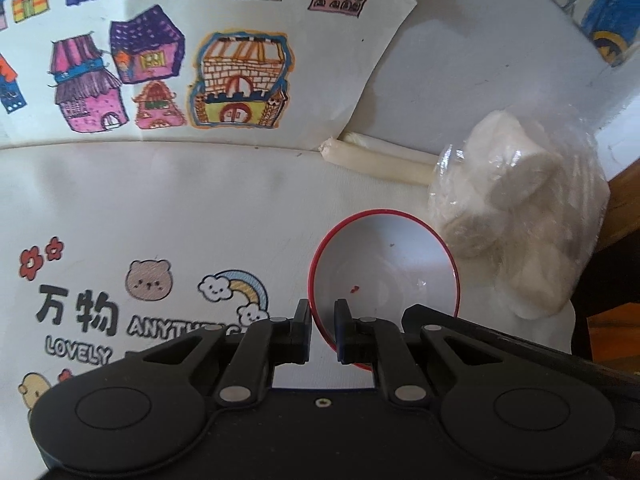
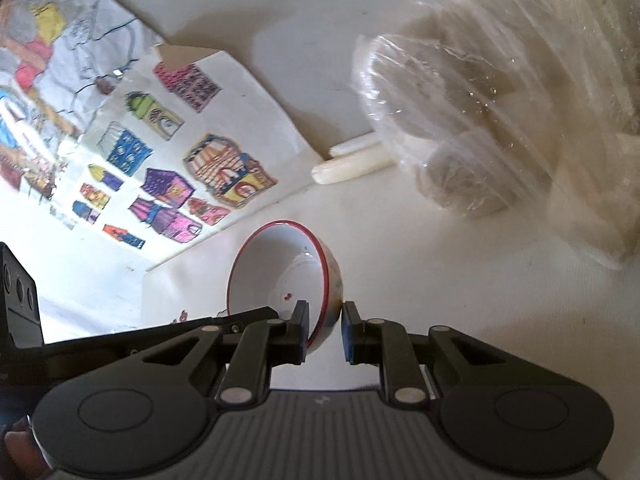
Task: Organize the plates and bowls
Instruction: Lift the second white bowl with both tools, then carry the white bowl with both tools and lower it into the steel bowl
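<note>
Both grippers, left (image 1: 323, 330) and right (image 2: 325, 332), nearly closed, pinch one bowl (image 1: 384, 264) rim, apparently lifted; next needs a stacking spot.

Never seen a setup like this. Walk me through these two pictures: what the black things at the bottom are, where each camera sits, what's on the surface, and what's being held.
No robot arm here: a person carries a hand-held two-finger gripper in each hand, each with a fisheye camera looking along its fingers. One picture comes from the left gripper, the other from the right gripper; the black parts are their linkages. Both are shut on the rim of the same small white bowl with a red edge, each pinching a different part of it. Below lies a white cloth printed with cartoons, a sheet of coloured house drawings, two white sticks, and a clear plastic bag of pale lumps.
</note>
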`<state>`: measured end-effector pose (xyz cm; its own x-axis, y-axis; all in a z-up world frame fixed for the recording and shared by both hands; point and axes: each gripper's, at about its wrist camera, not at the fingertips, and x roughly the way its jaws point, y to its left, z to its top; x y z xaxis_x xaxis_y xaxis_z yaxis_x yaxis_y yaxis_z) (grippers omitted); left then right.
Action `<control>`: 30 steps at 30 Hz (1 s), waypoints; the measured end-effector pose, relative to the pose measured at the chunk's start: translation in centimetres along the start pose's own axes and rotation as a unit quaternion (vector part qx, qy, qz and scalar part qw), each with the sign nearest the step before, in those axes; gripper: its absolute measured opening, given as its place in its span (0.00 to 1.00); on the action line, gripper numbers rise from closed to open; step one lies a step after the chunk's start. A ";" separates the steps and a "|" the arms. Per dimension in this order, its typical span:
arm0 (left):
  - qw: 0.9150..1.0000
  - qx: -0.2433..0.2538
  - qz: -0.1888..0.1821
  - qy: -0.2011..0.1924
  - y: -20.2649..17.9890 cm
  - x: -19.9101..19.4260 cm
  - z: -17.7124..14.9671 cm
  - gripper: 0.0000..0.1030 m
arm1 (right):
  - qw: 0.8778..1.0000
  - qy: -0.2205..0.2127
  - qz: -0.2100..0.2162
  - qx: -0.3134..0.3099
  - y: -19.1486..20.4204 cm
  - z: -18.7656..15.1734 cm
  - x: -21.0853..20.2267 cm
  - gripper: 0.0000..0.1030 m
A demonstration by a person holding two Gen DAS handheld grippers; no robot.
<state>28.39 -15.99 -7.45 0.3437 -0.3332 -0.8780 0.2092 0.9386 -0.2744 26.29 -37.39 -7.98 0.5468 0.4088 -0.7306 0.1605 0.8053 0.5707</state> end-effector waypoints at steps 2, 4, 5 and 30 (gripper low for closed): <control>1.000 0.002 -0.001 -0.003 0.0 -0.4 -0.3 0.11 | 1.000 0.000 0.000 -0.005 0.5 -0.4 -0.4 0.18; 1.000 0.003 -0.002 -0.006 0.2 -0.8 -0.7 0.11 | 1.000 0.001 0.000 -0.009 1.0 -0.8 -0.7 0.18; 1.000 0.003 -0.004 -0.009 0.3 -1.1 -0.9 0.11 | 1.000 0.000 0.001 -0.011 1.2 -1.1 -0.9 0.18; 0.998 -0.014 -0.023 -0.053 5.4 -8.5 -5.8 0.11 | 0.998 0.013 0.014 -0.059 7.2 -7.4 -3.4 0.19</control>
<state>21.31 -7.58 -3.71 0.4295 -0.3832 -0.8177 0.2029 0.9233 -0.3261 19.48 -29.86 -4.15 0.5282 0.4408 -0.7258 0.0481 0.8378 0.5438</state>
